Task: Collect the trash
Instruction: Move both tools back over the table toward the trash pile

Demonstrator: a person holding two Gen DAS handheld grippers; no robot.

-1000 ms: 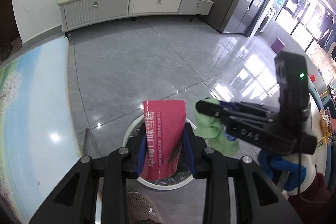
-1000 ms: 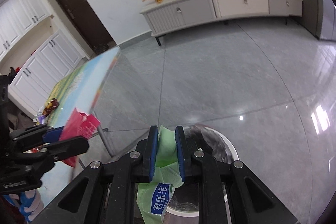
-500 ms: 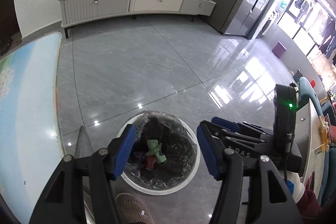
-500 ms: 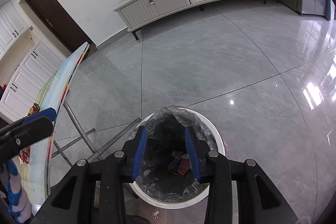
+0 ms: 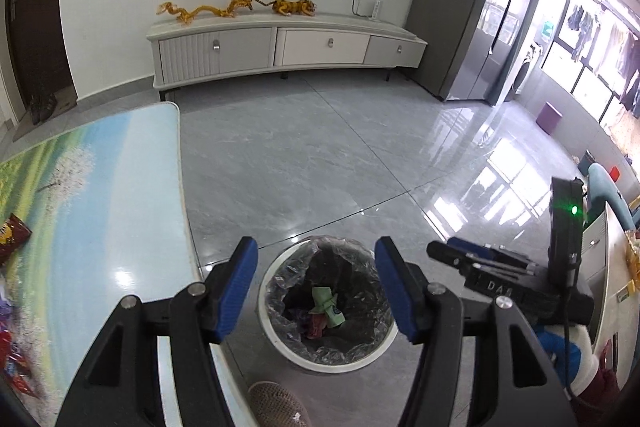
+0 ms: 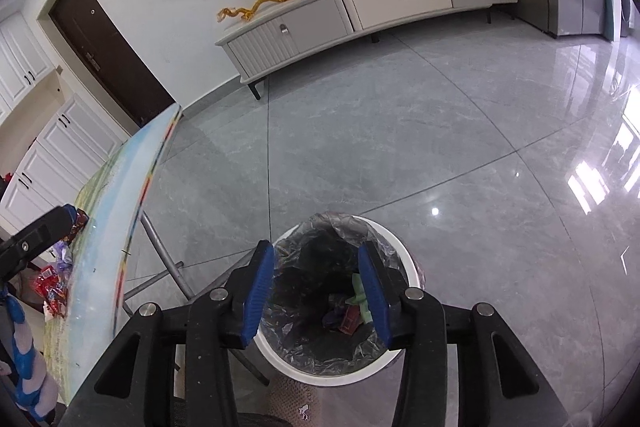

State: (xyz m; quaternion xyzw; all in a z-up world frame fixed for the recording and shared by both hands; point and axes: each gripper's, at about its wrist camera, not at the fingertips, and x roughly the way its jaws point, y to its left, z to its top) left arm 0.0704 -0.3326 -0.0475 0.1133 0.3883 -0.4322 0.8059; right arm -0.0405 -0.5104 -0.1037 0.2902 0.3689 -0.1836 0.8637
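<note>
Grey polished floor tiles (image 5: 304,163) fill the room, with a long white low cabinet (image 5: 280,47) against the far wall. Directly below and between the jaws of both tools, a round white waste bin lined with a crinkled clear plastic bag (image 5: 276,331) is seen standing on the floor. Inside it, beneath the gap of the jaws, a crumpled green wrapper (image 5: 328,309) and a red wrapper (image 5: 314,327) are seen lying on dark rubbish.

The left gripper (image 5: 316,287) is held above the bin with its blue-padded jaws spread apart; nothing is gripped between them, and they have just been opening. The right gripper (image 6: 316,291) is likewise held over the bin (image 6: 412,267), its jaws parted with nothing clamped, having just been opening further.

To the left of both sets of jaws, a table with a printed landscape top (image 5: 100,187) is seen, on which red snack wrappers (image 6: 52,287) are left lying.
</note>
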